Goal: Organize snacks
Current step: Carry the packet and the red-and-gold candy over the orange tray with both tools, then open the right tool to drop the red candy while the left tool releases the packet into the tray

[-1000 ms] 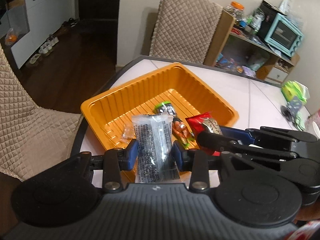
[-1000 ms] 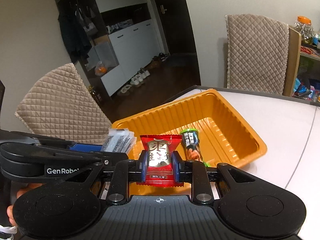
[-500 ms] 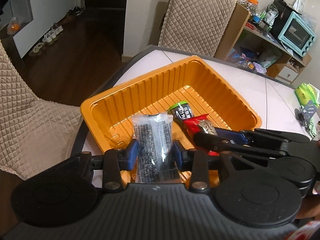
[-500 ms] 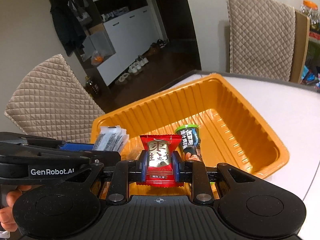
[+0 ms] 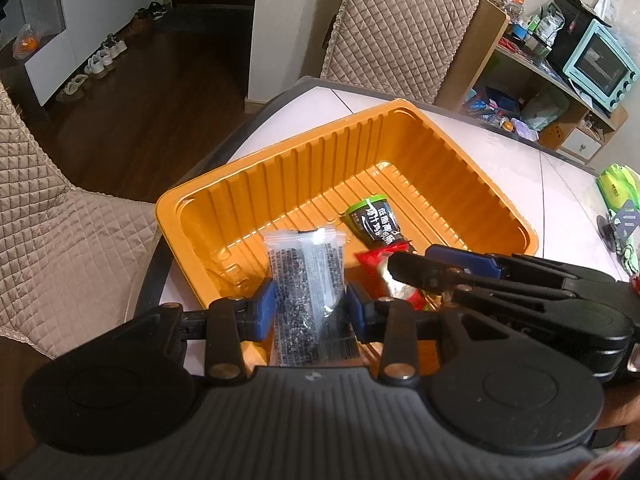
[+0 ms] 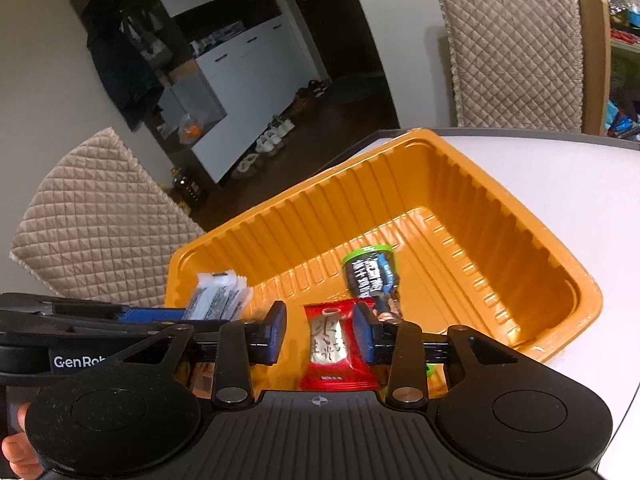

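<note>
While both grippers hang over the orange tray (image 5: 304,168), I'm watching the left gripper (image 5: 310,304) pinch a clear packet of dark seeds (image 5: 306,280) between its blue pads, narrowly parted and pressed on the packet's sides, with the packet's top sticking up ahead of the fingertips and its printed end trailing back toward the body. Over on my right wrist view, the right gripper (image 6: 320,330) has just been opening its jaws: the red snack packet (image 6: 334,344) sits between the fingers, its right edge against the right pad, but there's a clear gap between it and the left pad, so I call that grip let go. Whether the red packet is resting on the tray floor or leaning on that one pad, I can't quite tell from this angle. Just ahead of the right fingertip and a touch to the right lies the green-topped black snack tube (image 6: 372,276) on the tray's ribbed floor, its far end pointing away from the fingers. In the left wrist view that same tube lies ahead and right of the left fingers, with the right gripper's arm reaching in from the right beside them. The tray sits on the white table (image 6: 540,184), near its corner, with quilted chairs (image 6: 508,48) beyond.
</note>
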Available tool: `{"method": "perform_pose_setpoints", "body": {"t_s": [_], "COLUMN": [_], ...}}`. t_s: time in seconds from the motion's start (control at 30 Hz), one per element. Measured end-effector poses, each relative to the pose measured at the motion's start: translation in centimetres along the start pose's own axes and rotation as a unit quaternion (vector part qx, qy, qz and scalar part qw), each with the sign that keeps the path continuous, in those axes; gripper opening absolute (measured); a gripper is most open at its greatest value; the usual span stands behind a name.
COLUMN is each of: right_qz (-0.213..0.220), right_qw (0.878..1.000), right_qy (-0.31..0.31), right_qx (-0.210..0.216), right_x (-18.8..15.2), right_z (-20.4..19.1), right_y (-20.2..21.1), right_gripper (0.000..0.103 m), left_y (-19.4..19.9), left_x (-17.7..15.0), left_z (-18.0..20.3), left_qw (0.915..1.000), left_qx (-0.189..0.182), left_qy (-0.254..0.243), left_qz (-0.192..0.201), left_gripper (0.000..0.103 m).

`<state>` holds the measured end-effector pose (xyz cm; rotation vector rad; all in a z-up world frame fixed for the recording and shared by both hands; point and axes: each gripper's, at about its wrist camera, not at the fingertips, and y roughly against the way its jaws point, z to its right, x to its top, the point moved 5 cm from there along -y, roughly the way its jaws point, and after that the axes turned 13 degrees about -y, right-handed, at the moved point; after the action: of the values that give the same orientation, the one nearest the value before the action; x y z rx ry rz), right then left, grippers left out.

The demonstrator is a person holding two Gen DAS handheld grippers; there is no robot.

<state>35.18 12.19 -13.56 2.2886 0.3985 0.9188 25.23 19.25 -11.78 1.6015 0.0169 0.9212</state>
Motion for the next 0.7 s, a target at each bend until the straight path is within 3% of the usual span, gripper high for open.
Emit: {"method": "perform_pose_setpoints", "body": {"t_s": [0.57, 0.7], "right_qz": [0.007, 0.008], "right_qw": [0.999, 0.999], "right_qy": [0.009, 0.013], "right_qx": [-0.042, -0.047], "right_x": [-0.1, -0.1], "right_z": [1.0, 1.0], "right_y": [1.6, 1.8], "right_gripper": [0.038, 0.038], "left_y": [-0.6, -0.2], "left_x": [0.5, 0.8], "left_z": [1.0, 0.8], "left_qw": [0.9999, 0.9998], "left_qx": [-0.007, -0.004], "left_qy": [-0.013, -0.012], "left_qz": [0.001, 0.013], "left_gripper": [0.035, 0.041]}}
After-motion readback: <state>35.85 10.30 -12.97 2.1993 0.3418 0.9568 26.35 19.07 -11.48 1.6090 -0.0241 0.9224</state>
